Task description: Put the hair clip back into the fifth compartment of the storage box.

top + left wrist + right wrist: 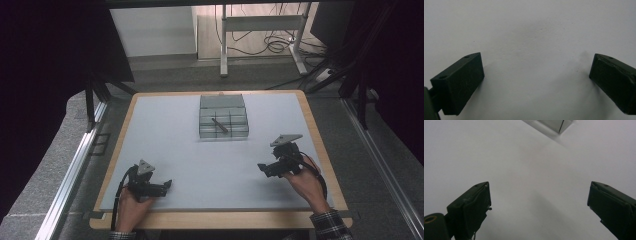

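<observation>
Both tools are empty, jaws spread wide: the left gripper (pixel 167 184) sits at the lower left of the high view, the right gripper (pixel 261 167) at the lower right, each held low over the bare grey table (pixel 165 130). The thing they seem bound for is the thin dark pen (pixel 219 125) lying slantwise across the clear compartmented box (pixel 223 116) in the upper middle of that view, well apart from both. The right one looks better placed to fetch it; it should likely come in from above with the jaws turned across the pen's length and close on its middle, so it does not roll or tip into a compartment. Both hands rest near the table's near edge, wrists low, grippers pointing inward toward each other.
</observation>
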`<state>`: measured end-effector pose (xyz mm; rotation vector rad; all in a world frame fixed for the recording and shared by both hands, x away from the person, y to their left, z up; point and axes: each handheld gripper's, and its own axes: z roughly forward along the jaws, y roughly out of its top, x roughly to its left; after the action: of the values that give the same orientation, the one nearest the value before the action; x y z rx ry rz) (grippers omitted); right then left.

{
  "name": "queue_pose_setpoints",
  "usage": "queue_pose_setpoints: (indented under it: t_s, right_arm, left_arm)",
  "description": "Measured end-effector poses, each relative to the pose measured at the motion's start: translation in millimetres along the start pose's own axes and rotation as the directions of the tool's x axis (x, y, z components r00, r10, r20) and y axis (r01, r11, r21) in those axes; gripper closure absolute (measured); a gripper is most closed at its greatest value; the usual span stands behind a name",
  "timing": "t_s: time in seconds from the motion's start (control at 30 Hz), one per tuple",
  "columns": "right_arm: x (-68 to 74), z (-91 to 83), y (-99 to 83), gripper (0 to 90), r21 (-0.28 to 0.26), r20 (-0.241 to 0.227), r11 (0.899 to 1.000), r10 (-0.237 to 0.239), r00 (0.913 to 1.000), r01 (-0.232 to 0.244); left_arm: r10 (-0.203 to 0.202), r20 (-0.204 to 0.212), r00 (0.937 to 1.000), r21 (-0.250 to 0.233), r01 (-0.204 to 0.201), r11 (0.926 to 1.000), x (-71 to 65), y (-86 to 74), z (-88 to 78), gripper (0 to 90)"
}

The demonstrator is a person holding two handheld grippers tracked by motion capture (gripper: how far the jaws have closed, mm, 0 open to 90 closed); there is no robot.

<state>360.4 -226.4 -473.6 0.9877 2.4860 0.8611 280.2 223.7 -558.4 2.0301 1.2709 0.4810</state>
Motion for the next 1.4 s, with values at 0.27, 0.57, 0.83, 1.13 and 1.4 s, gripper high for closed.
queue_pose_setpoints:
  t_s: [0.27, 0.57, 0.83, 1.13, 1.4]
  right_arm:
    - [-4.8, -9.6, -11.4, 3.8, 0.000, 0.010, 1.000, 0.016, 0.9998, -0.016]
    - [-9.8, -16.7, -28.8, 3.6, 0.005, 0.031, 0.999, 0.043, 0.9986, -0.043]
    - [-15.1, -19.6, -46.9, 3.6, 0.005, 0.051, 0.998, 0.056, 0.9971, -0.057]
    - [-21.8, -14.5, -64.5, 3.6, 0.016, 0.057, 0.997, 0.077, 0.9954, -0.078]
    - [-24.8, -4.7, -76.8, 3.5, 0.058, 0.065, 0.995, 0.080, 0.9947, -0.084]
  left_arm:
    - [0.000, 0.000, 1.0000, -0.001, 0.000, 1.0000, 0.0, 0.0, 0.0, 0.0]
    - [-0.001, 0.000, 1.0000, -0.001, 0.001, 1.0000, 0.0, -0.1, 0.0, 0.0]
    - [-0.001, -0.001, 1.0000, -0.001, 0.001, 1.0000, -0.1, -0.1, 0.0, 0.0]
    - [-0.001, -0.001, 1.0000, -0.001, 0.001, 1.0000, -0.1, -0.1, 0.0, 0.0]
    - [-0.001, -0.001, 1.0000, -0.002, 0.001, 1.0000, -0.2, -0.2, 0.0, 0.0]
